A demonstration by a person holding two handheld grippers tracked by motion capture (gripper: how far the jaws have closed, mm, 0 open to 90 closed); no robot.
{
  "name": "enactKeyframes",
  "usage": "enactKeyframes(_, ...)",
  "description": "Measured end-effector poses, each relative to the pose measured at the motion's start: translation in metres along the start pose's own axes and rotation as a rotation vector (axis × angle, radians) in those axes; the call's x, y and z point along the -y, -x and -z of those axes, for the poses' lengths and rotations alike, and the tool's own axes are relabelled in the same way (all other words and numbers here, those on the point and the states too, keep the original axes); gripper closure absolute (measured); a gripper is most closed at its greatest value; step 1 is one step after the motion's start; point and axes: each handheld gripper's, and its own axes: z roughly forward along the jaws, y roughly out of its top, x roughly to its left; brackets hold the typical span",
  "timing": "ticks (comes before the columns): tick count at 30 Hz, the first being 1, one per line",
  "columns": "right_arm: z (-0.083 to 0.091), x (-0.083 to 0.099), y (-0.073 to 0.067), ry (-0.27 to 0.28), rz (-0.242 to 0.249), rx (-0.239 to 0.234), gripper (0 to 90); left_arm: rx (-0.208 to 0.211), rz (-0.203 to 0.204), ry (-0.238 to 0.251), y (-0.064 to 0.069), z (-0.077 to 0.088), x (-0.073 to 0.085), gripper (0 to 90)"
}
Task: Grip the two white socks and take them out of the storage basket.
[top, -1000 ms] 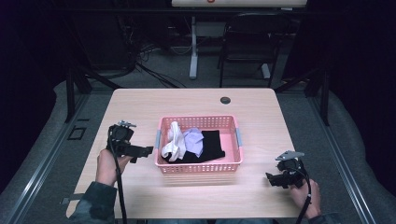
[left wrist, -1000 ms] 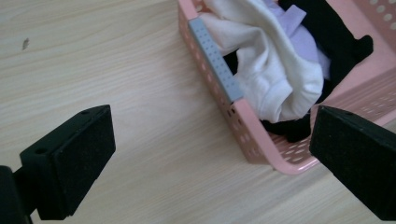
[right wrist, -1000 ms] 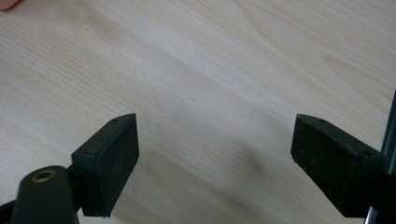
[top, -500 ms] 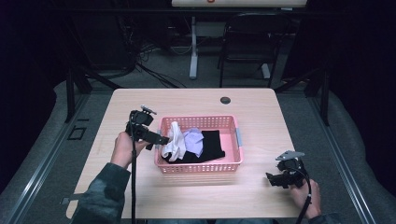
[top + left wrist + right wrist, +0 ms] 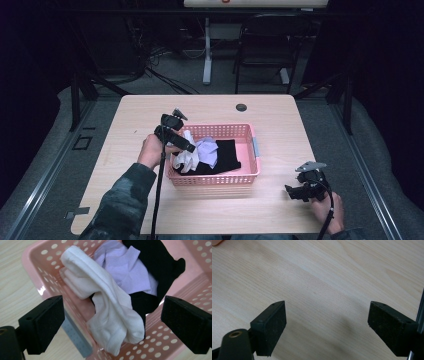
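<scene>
The white sock (image 5: 110, 315) is soft, light and floppy, so it can be judged to bend and hang down when it is lifted. It is not likely to break or slip much, since the cloth is a bit rough. It is seen at the 9 o'clock end of the pink basket (image 5: 250, 172) in the high view, draped partly over the rim. The best place to take hold is thought to be the thick folded middle, where two layers can be pinched at once.

Just beside it, toward 3 o'clock, a pale purple sock (image 5: 127, 272) is lying, and a black sock (image 5: 155, 262) is lying past that. They touch the white one, so one of them could be dragged along if the pinch is made too deep.

The left gripper (image 5: 111, 320) is held over the white sock with its jaws wide apart and just starting to close in; the sock is between them but is not pressed yet.

The right gripper (image 5: 291, 192) is rested at 5 o'clock on the wooden table (image 5: 280, 115), well apart from the basket. Its jaws are spread and nothing is held.
</scene>
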Motion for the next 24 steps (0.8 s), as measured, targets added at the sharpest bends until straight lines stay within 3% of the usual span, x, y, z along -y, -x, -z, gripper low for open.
enactKeyframes(3, 0.000, 0.000, 0.000, -0.002, 0.000, -0.002, 14.5, 0.000, -0.003, -0.008, 0.002, -0.004, -0.003, 14.1)
enactKeyframes(6, -0.001, 0.000, 0.000, -0.001, -0.003, 0.002, 14.5, 0.001, -0.013, -0.054, 0.005, -0.015, -0.009, 27.4)
enactKeyframes(8, -0.001, 0.000, 0.000, -0.002, -0.002, 0.001, 14.5, 0.001, -0.021, -0.069, 0.006, -0.019, -0.011, 30.5)
enactKeyframes(14, -0.001, 0.000, 0.000, -0.003, -0.002, 0.000, 14.5, -0.009, -0.049, -0.085, 0.009, -0.030, -0.015, 61.0)
enactKeyframes(15, -0.001, 0.000, 0.000, -0.003, -0.002, 0.000, 14.5, -0.008, -0.053, -0.087, 0.010, -0.031, -0.015, 61.0)
enactKeyframes(18, -0.001, -0.001, 0.000, -0.004, 0.008, 0.000, 14.5, -0.046, -0.074, -0.098, 0.012, -0.033, -0.017, 75.1)
enactKeyframes(24, -0.002, -0.003, 0.000, -0.004, 0.011, -0.010, 14.5, -0.059, -0.088, -0.096, 0.012, -0.032, -0.018, 86.5)
